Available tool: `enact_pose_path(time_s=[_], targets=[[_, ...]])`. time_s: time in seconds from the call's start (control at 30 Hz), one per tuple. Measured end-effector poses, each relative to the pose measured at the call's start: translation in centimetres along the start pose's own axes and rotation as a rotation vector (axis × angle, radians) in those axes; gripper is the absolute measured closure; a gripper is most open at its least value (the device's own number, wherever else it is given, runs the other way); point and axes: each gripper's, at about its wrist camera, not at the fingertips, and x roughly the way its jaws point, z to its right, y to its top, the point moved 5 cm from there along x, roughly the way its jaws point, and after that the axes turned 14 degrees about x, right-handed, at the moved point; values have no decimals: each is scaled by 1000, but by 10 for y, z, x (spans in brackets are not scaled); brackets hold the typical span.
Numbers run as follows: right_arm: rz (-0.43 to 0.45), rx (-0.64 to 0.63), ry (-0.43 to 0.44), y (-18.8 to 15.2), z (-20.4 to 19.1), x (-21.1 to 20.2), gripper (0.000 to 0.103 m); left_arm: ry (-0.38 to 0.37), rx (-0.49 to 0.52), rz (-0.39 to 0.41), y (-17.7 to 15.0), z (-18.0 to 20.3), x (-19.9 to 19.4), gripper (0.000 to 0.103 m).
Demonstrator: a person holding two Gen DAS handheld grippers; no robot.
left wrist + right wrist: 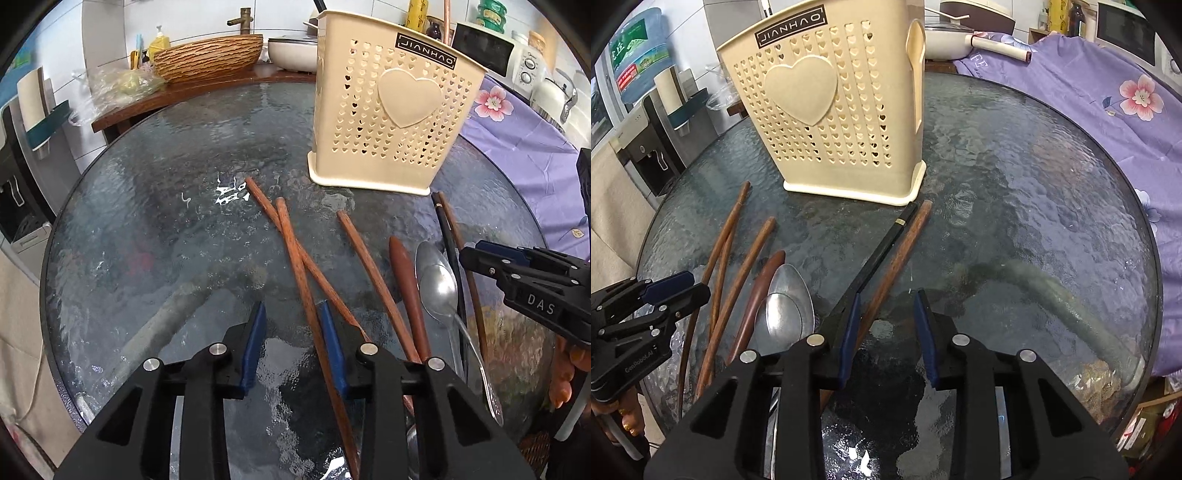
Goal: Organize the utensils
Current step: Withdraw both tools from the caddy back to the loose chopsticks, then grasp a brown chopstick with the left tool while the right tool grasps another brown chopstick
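A cream perforated utensil holder (391,110) with a heart on its side stands upright at the back of the round glass table (166,206); it also shows in the right wrist view (831,107). Brown wooden chopsticks (295,258), a brown wooden handle (406,288), two steel spoons (437,284) and a black chopstick (882,247) lie loose in front of it. My left gripper (293,314) is open just above two crossed chopsticks. My right gripper (886,299) is open over a brown chopstick (897,254).
A wooden counter behind the table carries a woven basket (207,55) and a white pot (291,51). A purple floral cloth (1108,103) covers the surface to the right. A water dispenser (639,147) stands to the left. A microwave (487,48) sits at the back right.
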Motion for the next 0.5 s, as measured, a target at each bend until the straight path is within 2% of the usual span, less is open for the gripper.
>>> enact_pose_path(time_s=[0.27, 0.5], targets=[[13, 12, -24, 7, 2, 4, 80, 42, 16, -4, 12, 2, 9, 79], [7, 31, -32, 24, 1, 16, 81, 49, 5, -12, 29, -6, 21, 82]])
